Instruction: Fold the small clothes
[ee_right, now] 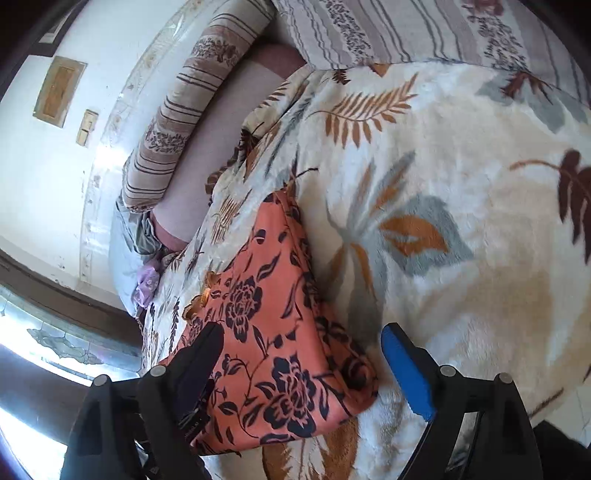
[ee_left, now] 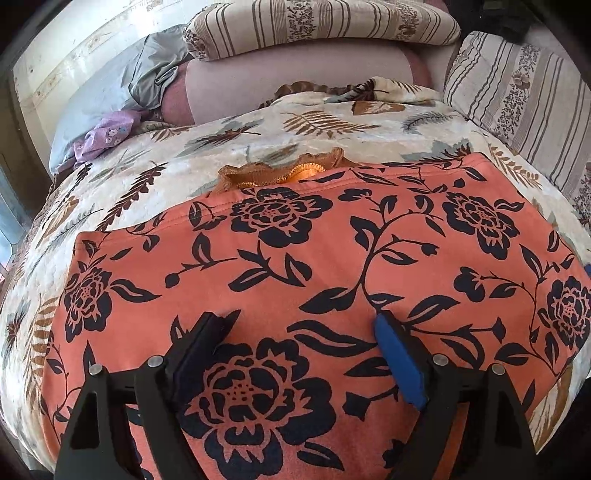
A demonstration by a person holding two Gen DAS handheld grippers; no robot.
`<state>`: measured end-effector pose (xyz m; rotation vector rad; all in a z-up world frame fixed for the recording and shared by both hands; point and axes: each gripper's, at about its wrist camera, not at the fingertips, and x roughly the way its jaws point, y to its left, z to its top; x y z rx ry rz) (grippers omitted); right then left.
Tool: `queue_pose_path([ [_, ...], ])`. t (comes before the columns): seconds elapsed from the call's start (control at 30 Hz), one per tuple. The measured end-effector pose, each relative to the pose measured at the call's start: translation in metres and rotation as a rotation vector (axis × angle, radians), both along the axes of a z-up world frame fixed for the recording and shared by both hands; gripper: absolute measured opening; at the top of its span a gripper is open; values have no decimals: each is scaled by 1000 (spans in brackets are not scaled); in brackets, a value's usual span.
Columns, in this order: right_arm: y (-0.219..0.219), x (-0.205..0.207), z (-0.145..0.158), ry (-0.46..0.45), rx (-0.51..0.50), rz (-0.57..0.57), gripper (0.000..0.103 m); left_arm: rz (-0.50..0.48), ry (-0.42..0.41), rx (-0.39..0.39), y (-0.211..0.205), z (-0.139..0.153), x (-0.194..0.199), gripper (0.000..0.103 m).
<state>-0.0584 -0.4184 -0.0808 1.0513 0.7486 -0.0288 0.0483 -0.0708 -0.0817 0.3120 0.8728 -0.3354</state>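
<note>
An orange garment with black flower print (ee_left: 317, 266) lies flat on the leaf-patterned blanket (ee_left: 221, 147). An orange lace trim (ee_left: 280, 171) pokes out at its far edge. My left gripper (ee_left: 303, 319) is open just above the garment's near part, empty. In the right wrist view the same garment (ee_right: 273, 325) lies with its right corner between my fingers. My right gripper (ee_right: 301, 334) is open over that corner, its blue pad (ee_right: 406, 373) over the blanket (ee_right: 461, 221) beside the edge.
Striped pillows (ee_left: 321, 26) and a folded quilt are stacked at the head of the bed. A grey cloth (ee_left: 155, 70) and a purple cloth (ee_left: 107, 134) lie at the far left. A white wall (ee_right: 44, 155) and a window (ee_right: 55, 339) are at the left.
</note>
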Motion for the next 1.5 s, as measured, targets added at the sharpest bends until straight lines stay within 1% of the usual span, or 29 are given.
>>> queue_pose_path([
  [0.07,-5,28,2,-9,12,64,89,-1,1,-15,2,0,1,87],
  [0.13,-8,60,-4,42,11,129,89,-2,-3,-26,3,-1,1,88],
  [0.2,-1,98,-16,115,6,250,87,-4,-13,-36,4,-2,0,88],
  [0.23,4,114,-20,150,-17,285,78,-7,-19,-39,4,-2,-1,88],
  [0.27,10,124,-23,177,-51,332,35,-10,-24,-42,5,-2,-1,88],
  [0.3,19,133,-20,221,-122,370,20,-14,-24,-47,6,-2,-1,88],
  [0.37,34,136,-1,215,-298,391,17,-21,-19,-61,7,-2,0,88],
  [0.4,35,136,1,231,-364,355,16,-21,-17,-67,8,-2,1,89],
  [0.43,29,136,-5,271,-383,303,16,-21,-18,-71,7,-3,2,89],
  [0.5,13,132,-16,269,-279,215,18,-26,-17,-73,8,-2,2,89],
  [0.53,11,128,-15,266,-269,186,29,-32,-14,-80,9,-2,2,89],
  [0.57,11,124,-12,289,-311,157,51,-37,-11,-85,11,-2,2,89],
  [0.63,12,113,-1,310,-374,91,76,-44,-7,-91,12,-2,2,89],
  [0.77,25,92,37,224,-399,71,76,-50,8,-102,14,-1,3,89],
  [0.87,51,84,50,125,-323,153,76,-57,23,-111,17,1,3,89],
  [0.93,63,83,35,131,-214,230,76,-57,37,-118,18,2,4,89],
  [0.97,64,82,21,168,-190,242,76,-57,41,-120,19,2,4,89],
  [1.0,61,83,6,218,-173,232,76,-59,44,-122,19,2,3,89],
  [1.03,55,80,-4,221,-131,201,74,-59,47,-123,20,3,3,89],
  [1.07,50,74,-3,200,-93,140,74,-59,50,-126,21,4,2,89],
  [1.1,49,70,4,201,-90,97,76,-59,53,-132,23,5,1,89],
  [1.13,53,66,14,199,-122,77,76,-61,56,-137,25,5,0,89],
  [1.23,68,63,36,122,-177,149,77,-64,69,-146,27,6,1,89],
  [1.27,68,61,36,116,-182,153,78,-62,72,-149,28,7,1,89],
  [1.3,66,61,29,142,-183,145,79,-60,75,-152,28,7,1,89],
  [1.37,53,62,1,247,-133,96,77,-62,76,-156,29,7,0,89],
  [1.4,52,57,0,225,-94,61,77,-63,73,-157,30,7,0,89],
  [1.43,52,52,7,206,-96,32,78,-65,67,-161,31,7,-2,89],
  [1.5,66,43,27,179,-177,49,79,-63,55,-171,33,7,-3,89],
])
